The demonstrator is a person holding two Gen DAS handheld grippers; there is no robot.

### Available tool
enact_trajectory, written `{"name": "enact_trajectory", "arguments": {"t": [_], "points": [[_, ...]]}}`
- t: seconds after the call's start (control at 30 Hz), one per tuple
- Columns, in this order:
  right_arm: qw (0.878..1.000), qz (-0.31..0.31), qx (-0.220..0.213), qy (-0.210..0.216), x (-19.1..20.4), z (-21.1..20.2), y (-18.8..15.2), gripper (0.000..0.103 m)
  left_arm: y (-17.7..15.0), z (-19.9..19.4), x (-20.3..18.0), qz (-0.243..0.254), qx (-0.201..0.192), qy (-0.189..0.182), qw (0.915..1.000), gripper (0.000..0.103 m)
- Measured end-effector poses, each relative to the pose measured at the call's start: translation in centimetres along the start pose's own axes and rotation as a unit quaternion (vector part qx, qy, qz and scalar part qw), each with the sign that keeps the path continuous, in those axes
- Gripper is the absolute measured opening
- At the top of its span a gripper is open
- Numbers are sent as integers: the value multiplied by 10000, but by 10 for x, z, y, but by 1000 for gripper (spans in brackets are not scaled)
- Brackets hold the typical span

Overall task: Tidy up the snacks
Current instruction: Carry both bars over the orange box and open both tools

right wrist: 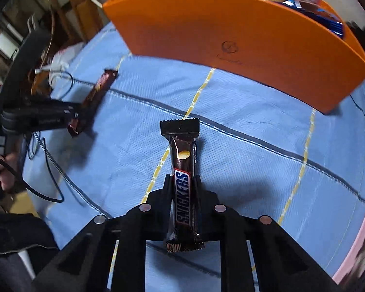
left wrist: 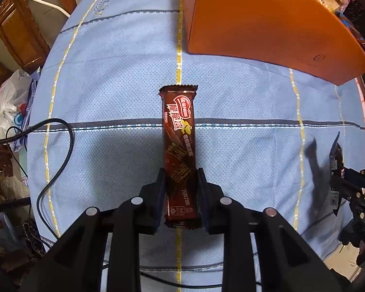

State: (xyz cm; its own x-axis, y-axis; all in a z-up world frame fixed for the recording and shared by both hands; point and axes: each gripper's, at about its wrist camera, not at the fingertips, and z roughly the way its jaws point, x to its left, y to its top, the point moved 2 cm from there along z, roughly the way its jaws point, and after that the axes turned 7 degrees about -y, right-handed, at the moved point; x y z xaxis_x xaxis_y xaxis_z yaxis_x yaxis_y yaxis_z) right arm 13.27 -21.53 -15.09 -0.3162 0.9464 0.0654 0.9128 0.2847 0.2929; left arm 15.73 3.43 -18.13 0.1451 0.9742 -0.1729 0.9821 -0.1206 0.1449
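The left gripper [left wrist: 180, 182] clamps a brown foil-wrapped wafer bar [left wrist: 178, 131]; the right gripper [right wrist: 182, 187] clamps a dark brown Snickers bar [right wrist: 183, 182]. Both bars hang above the blue checked tablecloth [left wrist: 109, 85]. Carry each over the near wall of the orange rectangular bin [right wrist: 231, 36] on the far side, then release inside.

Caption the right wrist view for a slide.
Right tool clamps a Snickers bar above the blue tablecloth, facing the orange box.

"snickers" on the brown bar wrapper [right wrist: 183, 187].
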Motion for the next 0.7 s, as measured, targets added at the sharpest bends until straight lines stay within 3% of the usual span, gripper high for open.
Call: {"name": "enact_trajectory", "arguments": {"t": [0.37, 0.6, 0.7], "points": [[9977, 247, -627, -50, 13, -49, -1, 17, 3, -66, -20, 376, -671, -122, 9970, 23], [9985, 139, -535, -45, 24, -39, 2, 17, 4, -14, -7, 126, -81, -78, 9999, 23], [9990, 158, -426, -47, 25, -32, -1, 17, 3, -7, -5, -109, -21, -296, 9995, 24]]}}
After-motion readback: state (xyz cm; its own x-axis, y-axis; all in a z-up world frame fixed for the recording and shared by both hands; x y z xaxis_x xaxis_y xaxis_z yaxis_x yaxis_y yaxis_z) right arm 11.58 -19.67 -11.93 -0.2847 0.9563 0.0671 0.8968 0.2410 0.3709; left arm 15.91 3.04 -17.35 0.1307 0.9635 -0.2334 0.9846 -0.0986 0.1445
